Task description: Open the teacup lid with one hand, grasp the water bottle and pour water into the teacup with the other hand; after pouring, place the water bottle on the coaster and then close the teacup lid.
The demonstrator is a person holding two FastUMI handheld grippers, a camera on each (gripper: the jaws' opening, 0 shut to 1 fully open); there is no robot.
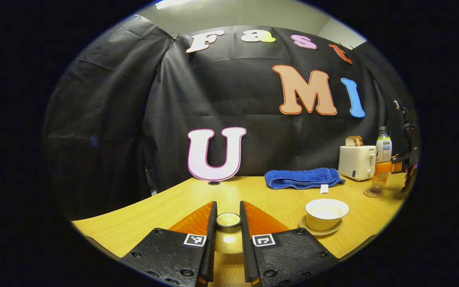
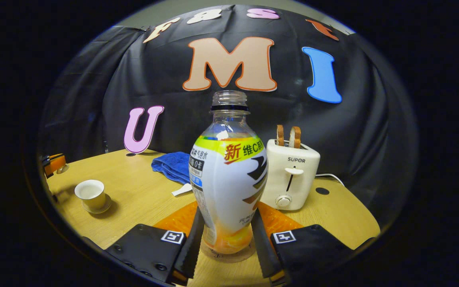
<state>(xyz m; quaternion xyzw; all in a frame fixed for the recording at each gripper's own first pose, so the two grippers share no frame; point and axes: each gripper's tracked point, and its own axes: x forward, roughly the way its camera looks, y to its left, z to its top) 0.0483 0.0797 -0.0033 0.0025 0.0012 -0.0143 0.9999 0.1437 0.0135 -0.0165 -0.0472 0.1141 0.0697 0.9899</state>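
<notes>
Ceramic teacup lid point(image 1: 228, 221) gripped in left tool point(image 1: 228, 235); water bottle point(image 2: 228, 187) upright, clamped by right tool point(image 2: 226, 239); teacup point(image 1: 326, 213) uncovered on tabletop point(image 1: 142, 219).

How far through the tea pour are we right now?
The lid is off and held in the left gripper, so the teacup sits open on its saucer. The right gripper is closed on the water bottle, which stands upright on the coaster, uncapped. I cannot tell whether pouring has happened; if so, only closing the lid remains.
</notes>
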